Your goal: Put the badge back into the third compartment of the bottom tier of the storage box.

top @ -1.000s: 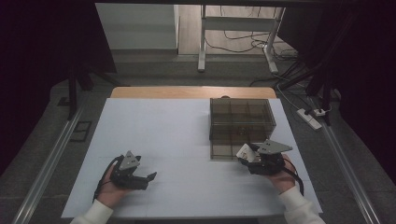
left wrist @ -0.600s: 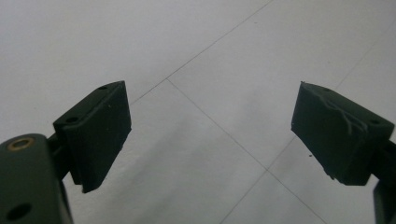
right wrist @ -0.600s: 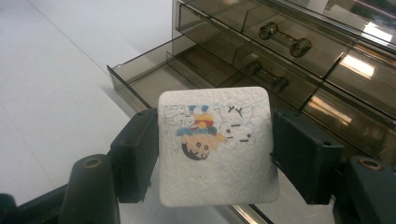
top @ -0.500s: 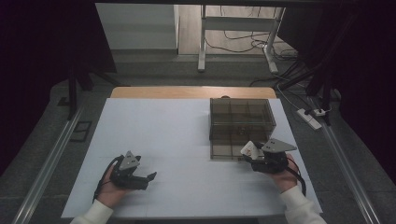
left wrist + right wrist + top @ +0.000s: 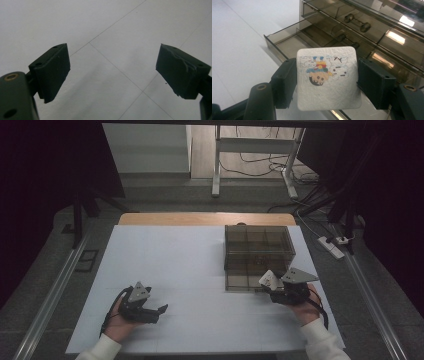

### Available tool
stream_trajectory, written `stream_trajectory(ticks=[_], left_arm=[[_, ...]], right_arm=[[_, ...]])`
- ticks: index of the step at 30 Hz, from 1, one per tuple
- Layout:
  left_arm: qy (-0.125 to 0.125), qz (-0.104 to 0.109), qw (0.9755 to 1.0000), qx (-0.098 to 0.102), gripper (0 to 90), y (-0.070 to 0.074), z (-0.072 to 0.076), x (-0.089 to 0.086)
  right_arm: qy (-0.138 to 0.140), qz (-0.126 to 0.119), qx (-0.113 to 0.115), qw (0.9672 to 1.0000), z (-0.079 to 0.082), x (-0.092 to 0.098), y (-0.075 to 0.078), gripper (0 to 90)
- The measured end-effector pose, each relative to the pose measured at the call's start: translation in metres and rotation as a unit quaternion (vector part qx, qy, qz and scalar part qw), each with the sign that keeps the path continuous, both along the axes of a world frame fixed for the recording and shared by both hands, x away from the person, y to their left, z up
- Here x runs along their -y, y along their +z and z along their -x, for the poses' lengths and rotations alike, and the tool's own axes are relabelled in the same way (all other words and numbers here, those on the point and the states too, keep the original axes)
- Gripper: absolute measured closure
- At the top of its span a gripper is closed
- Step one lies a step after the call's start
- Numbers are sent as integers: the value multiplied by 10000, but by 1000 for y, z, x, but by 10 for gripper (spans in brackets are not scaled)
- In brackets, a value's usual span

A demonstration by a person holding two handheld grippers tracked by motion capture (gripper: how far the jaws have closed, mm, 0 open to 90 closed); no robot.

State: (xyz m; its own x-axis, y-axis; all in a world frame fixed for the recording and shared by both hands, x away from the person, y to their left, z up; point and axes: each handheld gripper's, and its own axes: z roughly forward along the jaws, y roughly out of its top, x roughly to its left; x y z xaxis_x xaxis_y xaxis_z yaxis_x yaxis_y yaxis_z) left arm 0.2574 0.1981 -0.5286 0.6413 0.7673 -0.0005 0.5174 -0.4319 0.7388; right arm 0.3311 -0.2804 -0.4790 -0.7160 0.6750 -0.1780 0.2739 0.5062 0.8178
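We note the right gripper clamping a white square tissue pack, cartoon print upside down, just before the smoky drawer unit at 4 o'clock on the table; one drawer seems pulled out. Left gripper at 7 o'clock, jaws spread, empty

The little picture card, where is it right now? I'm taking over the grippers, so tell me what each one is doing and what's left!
Right gripper: shut on the picture card, held just in front of the smoky drawer box.
Left gripper: open, holding nothing, low over the white table.
Done: the bottom drawer is pulled open; the card is picked up.
Left, probably: drop the card in that drawer and close it.
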Motion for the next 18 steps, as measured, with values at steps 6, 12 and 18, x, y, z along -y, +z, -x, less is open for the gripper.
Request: stream_trajectory(ticks=[6, 12, 18], left_arm=[[-2, -9, 10000, -6, 125, 0, 0, 0], [-1, -11, 10000, -6, 125, 0, 0, 0], [47, -5, 10000, -9, 122, 0, -1, -1]], right_arm=[[-69, -35, 72, 9999, -1, 3, 1, 329], [-157, -35, 117, 9998, -2, 6, 2, 329], [-276, -80, 153, 9995, -3, 9, 3, 329]])
